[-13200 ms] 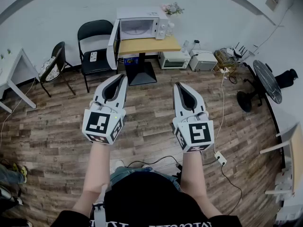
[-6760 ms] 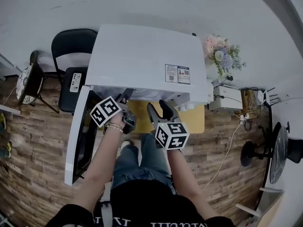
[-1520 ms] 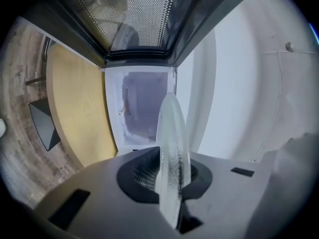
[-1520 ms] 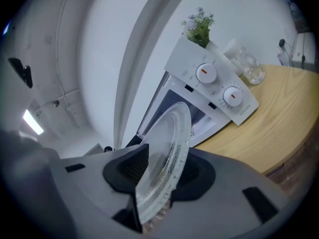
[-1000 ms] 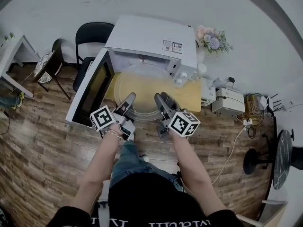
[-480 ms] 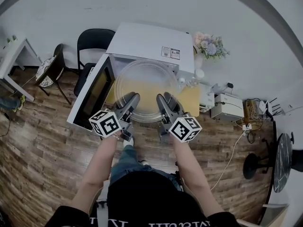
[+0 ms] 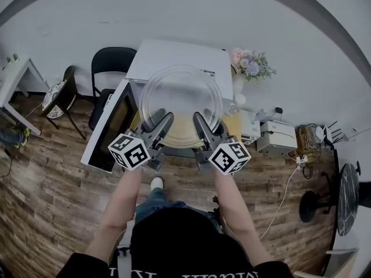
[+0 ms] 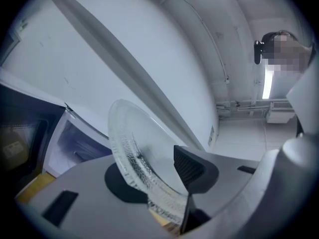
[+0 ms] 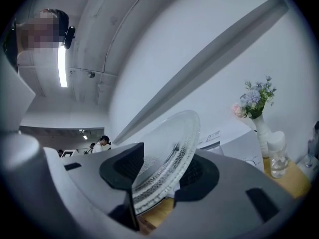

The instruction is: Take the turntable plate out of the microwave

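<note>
The clear glass turntable plate hangs in the air in front of and above the white microwave, whose door stands open to the left. My left gripper has the plate's near-left rim between its jaws; these have just been opening, and the rim still sits against both pads. My right gripper grips the near-right rim. In the left gripper view the plate stands on edge between the left gripper pads. The right gripper view shows the plate clamped in the right gripper.
The microwave stands on a wooden table with a flower vase and a small bottle at its right. A black chair is at the left, a white appliance on the floor at the right.
Both grippers have lifted the plate from low in front of the microwave opening to up over its top. The left gripper has rolled.
</note>
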The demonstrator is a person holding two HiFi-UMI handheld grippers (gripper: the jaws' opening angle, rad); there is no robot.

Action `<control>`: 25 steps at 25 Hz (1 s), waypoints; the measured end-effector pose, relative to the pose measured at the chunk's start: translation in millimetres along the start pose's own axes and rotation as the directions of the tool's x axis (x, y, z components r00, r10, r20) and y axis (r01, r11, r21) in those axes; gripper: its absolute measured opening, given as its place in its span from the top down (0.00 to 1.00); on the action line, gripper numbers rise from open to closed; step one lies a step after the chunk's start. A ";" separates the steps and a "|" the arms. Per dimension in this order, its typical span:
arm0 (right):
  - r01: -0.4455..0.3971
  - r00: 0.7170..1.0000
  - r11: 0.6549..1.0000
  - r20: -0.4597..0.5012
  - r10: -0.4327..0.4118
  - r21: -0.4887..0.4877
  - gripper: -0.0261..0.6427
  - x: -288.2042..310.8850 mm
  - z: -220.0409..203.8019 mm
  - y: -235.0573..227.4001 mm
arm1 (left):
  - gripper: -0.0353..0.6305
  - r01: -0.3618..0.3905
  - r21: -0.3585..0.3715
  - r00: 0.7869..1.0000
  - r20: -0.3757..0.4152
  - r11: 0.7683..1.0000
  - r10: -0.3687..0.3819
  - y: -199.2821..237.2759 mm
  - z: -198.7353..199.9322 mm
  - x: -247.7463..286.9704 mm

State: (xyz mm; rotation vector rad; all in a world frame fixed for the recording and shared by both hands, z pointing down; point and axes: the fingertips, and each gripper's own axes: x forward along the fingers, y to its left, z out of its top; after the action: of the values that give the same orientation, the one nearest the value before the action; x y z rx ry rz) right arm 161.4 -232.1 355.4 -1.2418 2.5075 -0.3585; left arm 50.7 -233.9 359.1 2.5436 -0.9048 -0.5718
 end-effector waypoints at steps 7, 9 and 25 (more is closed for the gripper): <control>-0.013 0.998 0.998 0.061 0.016 -0.062 0.67 17.0 30.7 -3.2 | 0.72 0.062 0.073 0.997 0.036 0.995 -0.065 -2.3 27.2 24.0; -0.015 0.996 0.997 0.083 0.022 -0.081 0.67 21.4 38.8 -2.1 | 0.72 0.084 0.100 0.995 0.048 0.991 -0.089 -3.3 34.7 29.1; 0.025 0.976 0.970 0.218 0.030 -0.243 0.65 74.8 98.3 -19.9 | 0.70 0.198 0.247 0.971 0.081 0.949 -0.224 13.9 93.8 91.5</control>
State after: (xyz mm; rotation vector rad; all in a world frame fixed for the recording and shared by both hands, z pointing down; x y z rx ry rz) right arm 171.3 -311.9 259.5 -1.2877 2.4133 0.0907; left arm 62.7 -324.3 263.9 2.8744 -0.7812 -0.7093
